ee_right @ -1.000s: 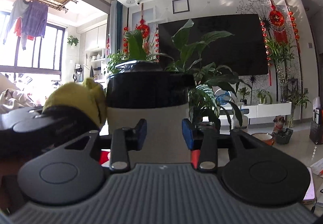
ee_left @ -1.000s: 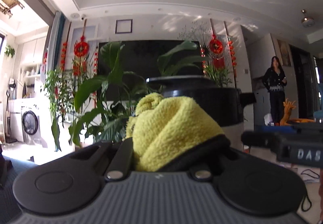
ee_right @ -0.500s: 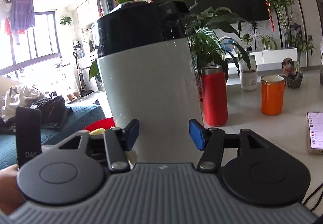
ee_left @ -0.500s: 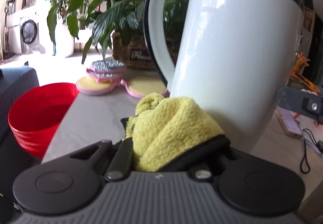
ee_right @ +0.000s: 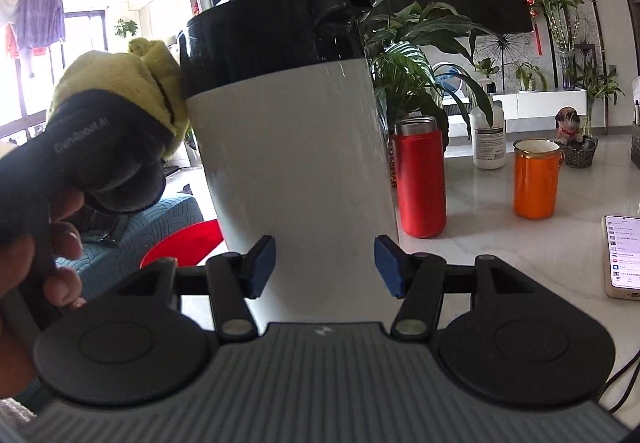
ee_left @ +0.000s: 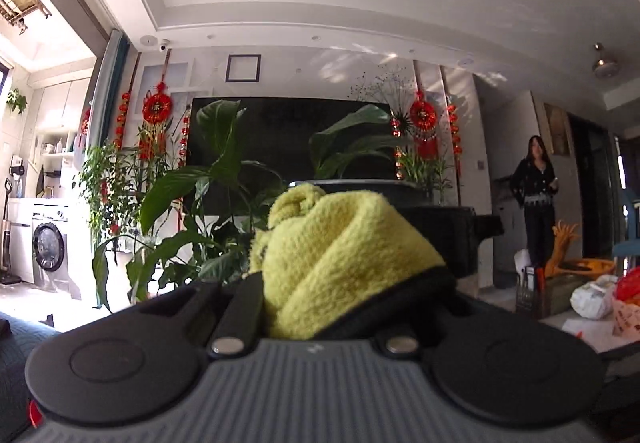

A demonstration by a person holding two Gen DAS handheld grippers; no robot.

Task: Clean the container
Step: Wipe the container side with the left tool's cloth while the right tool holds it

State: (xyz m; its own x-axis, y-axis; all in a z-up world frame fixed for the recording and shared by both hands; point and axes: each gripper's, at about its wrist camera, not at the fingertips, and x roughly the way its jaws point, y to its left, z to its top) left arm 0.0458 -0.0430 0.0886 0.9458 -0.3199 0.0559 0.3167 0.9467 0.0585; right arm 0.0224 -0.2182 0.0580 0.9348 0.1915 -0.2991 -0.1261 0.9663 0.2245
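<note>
The container (ee_right: 296, 143) is a tall white jug with a glossy black top, standing right in front of my right gripper (ee_right: 325, 263). The blue pads (ee_right: 262, 263) stand apart, and the jug is wider than the gap between them. The fingertips are close against its near wall; contact cannot be made out. My left gripper (ee_left: 344, 283) is shut on a bunched yellow cloth (ee_left: 328, 235). In the right wrist view the cloth (ee_right: 120, 83) presses on the left side of the black top. Only the container's black top (ee_left: 440, 227) shows behind the cloth in the left wrist view.
On the pale table (ee_right: 480, 243) stand a red bottle (ee_right: 420, 179), an orange cup (ee_right: 536, 179) and a white plastic bottle (ee_right: 488, 139). A phone (ee_right: 624, 255) lies at the right edge. A red bowl (ee_right: 188, 243) sits low left. Plants (ee_right: 404, 55) stand behind. A person (ee_left: 538, 199) stands far right.
The cloth went down along the white wall half a second ago and is back up at the black top. The right jaws have widened and that view has tipped downward, closer to the container.
</note>
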